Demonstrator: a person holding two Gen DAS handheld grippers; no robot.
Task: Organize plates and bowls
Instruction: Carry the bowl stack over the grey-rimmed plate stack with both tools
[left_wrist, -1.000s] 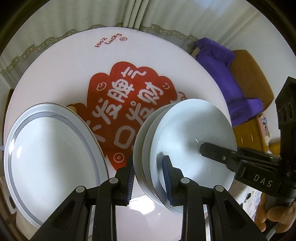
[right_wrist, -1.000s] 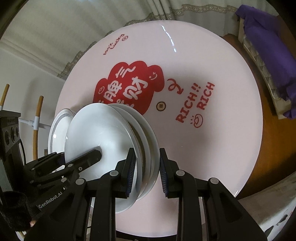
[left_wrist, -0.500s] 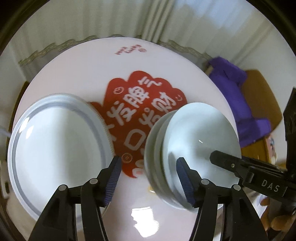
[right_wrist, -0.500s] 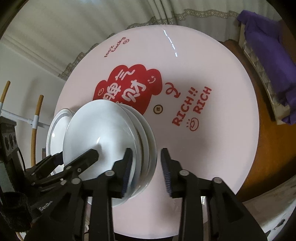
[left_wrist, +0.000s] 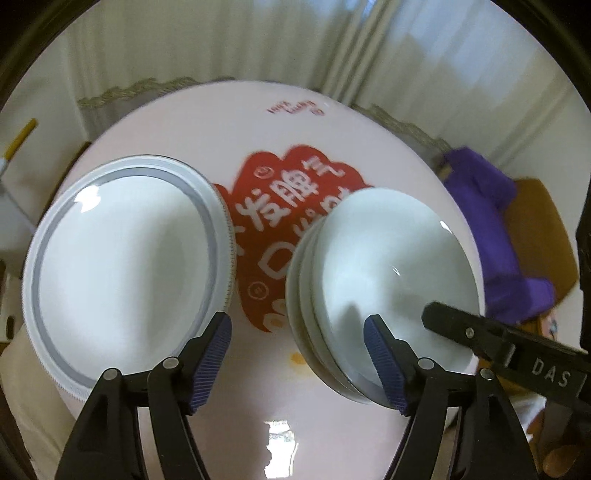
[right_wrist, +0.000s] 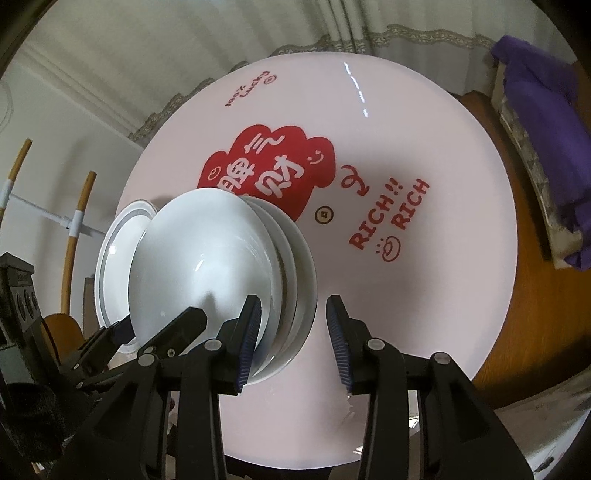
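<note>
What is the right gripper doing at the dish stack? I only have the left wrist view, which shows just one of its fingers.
Observer: The right gripper straddles the near rim of the stack of white dishes. Its jaws have just been opening, with the rim between them, and the outer pad stands clear of it.
Operator: What is on the table to the right of the stack?
Observer: The table carries red RICH!! RICH lettering there.
</note>
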